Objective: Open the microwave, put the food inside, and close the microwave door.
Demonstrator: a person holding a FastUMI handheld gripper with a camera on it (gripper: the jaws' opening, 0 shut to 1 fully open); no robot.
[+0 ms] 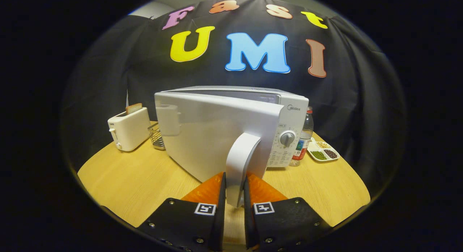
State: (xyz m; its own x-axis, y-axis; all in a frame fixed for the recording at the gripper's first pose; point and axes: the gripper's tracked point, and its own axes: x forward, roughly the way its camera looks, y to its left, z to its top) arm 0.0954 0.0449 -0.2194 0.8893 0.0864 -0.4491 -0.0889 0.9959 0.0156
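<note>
A white microwave (pixel 289 114) stands on a round wooden table (pixel 126 179). Its door (pixel 202 136) is swung partly open toward me, hinged on the left. The door's curved vertical handle (pixel 240 165) sits between my two fingers, and my gripper (pixel 235 188) is shut on it, one finger on each side. The control panel with a round dial (pixel 287 139) shows to the right of the door. The inside of the microwave is hidden behind the door.
A white toaster (pixel 129 129) with a slice of bread stands left of the microwave, with a small wire basket (pixel 156 136) beside it. A plastic bottle (pixel 304 140) and a divided tray of beans (pixel 323 151) sit at the right. The table edge curves close on both sides.
</note>
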